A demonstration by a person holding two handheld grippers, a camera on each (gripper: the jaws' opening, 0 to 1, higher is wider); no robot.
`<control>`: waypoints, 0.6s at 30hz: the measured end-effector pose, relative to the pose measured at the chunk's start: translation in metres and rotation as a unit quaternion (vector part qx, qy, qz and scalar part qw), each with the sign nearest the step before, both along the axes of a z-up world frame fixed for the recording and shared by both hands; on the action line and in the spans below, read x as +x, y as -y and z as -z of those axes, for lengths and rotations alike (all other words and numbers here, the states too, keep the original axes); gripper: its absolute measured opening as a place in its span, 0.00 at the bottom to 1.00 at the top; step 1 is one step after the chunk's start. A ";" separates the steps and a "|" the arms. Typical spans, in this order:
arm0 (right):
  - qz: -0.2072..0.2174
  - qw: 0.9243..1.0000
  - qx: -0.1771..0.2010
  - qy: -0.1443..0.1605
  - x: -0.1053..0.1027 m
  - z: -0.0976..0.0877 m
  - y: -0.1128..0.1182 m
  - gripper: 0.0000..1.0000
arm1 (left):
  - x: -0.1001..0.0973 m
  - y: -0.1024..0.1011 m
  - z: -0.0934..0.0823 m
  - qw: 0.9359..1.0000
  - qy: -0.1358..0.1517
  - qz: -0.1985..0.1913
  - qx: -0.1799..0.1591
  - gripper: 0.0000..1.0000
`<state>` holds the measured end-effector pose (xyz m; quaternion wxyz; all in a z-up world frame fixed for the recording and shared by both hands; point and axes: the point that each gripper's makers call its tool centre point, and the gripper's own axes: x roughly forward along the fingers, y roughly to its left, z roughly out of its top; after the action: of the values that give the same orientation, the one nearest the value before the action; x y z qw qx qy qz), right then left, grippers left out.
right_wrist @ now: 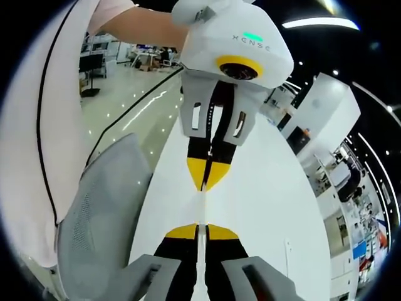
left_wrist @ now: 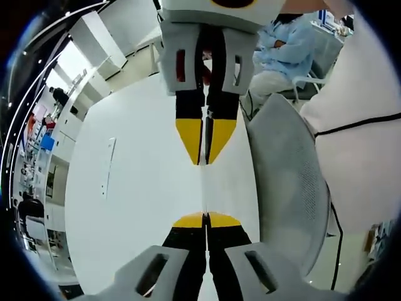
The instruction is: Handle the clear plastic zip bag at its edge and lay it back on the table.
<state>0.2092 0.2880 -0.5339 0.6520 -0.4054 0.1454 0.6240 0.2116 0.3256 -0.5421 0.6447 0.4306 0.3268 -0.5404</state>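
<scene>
The clear zip bag [left_wrist: 202, 188] is stretched edge-on between the two grippers, showing as a thin pale line above the white table [left_wrist: 138, 207]. In the left gripper view my left gripper [left_wrist: 205, 217] rises from the bottom, its yellow tips shut on the bag's near edge. The right gripper [left_wrist: 205, 160] comes down from the top, shut on the far edge. In the right gripper view my right gripper [right_wrist: 202, 228] is shut at the bottom and the left gripper [right_wrist: 205, 187] faces it, with the bag [right_wrist: 202, 207] as a faint strip between them. Most of the bag is too transparent to make out.
A grey mesh chair [left_wrist: 285, 182] stands against the table's edge, beside a person's white sleeve [left_wrist: 363, 144]. A slim white strip [left_wrist: 108, 166] lies on the table. A person in light blue [left_wrist: 285, 50] sits further back. Shelving runs along the far side of the room.
</scene>
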 end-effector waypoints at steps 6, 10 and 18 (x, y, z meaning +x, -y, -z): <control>0.004 1.000 -0.002 -0.002 0.001 0.001 0.006 0.00 | 0.001 -0.001 0.000 1.000 0.001 -0.001 -0.002 0.00; 0.006 1.000 -0.004 -0.001 0.001 0.001 0.010 0.00 | 0.001 -0.001 0.000 1.000 0.000 -0.003 -0.003 0.00; 0.011 1.000 -0.007 -0.002 0.001 0.002 0.017 0.00 | 0.002 -0.003 0.000 1.000 0.000 -0.005 -0.003 0.00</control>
<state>0.2104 0.2711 -0.5361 0.6555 -0.4072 0.1559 0.6166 0.2133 0.3285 -0.5425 0.6486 0.4274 0.3271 -0.5382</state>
